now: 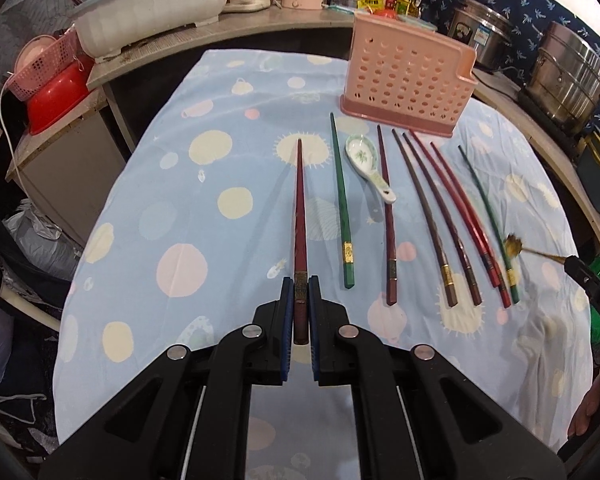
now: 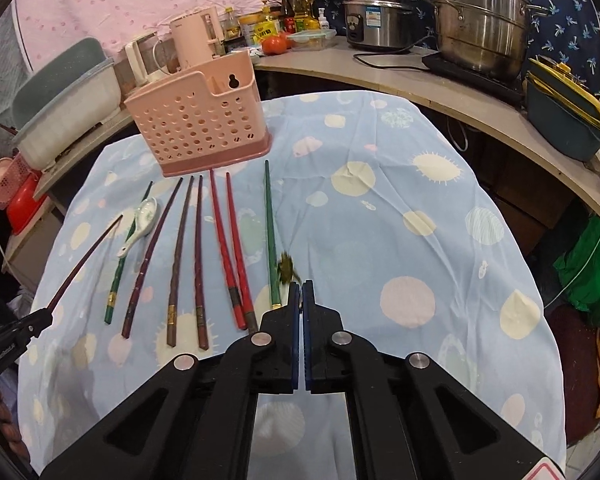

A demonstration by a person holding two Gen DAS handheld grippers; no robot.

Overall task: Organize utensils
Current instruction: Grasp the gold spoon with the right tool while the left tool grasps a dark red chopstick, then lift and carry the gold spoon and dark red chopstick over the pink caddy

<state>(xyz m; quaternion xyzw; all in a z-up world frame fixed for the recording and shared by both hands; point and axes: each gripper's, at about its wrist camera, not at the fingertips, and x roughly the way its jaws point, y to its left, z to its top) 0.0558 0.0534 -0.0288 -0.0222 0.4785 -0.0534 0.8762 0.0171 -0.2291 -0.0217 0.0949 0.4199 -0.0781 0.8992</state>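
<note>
On the cloth-covered table, left to right across its middle:

Left gripper (image 1: 299, 280): clenched on the thick decorated end of a dark red chopstick (image 1: 299, 208), which points away toward the far edge and looks lifted clear of the blue spotted cloth (image 1: 180, 200).

Dark red chopstick: stiff, light, tapered; held at the butt, so the long tip may swing. A hold nearer the middle would likely steady it.

Green chopstick (image 1: 340, 200): flat on the cloth just right of the held one; smooth lacquer, probably slippery, best taken by the squared, gold-banded end.

Ceramic spoon (image 1: 366, 162): white with green print, between the green chopstick and the next dark one; hard, heavier, breakable, so take the handle and set it down gently.

Remaining chopsticks (image 1: 452, 220): brown, red and green, fanned toward the right edge, butts near the front edge.

Right gripper (image 2: 302, 286): jaws pressed together on the thin handle of a small golden spoon (image 2: 286, 270), blurred, bowl forward; light metal, likely to pivot in the pads.

Pink holder (image 1: 408, 76): perforated plastic, upright near the far edge, light, could tip if knocked.
</note>
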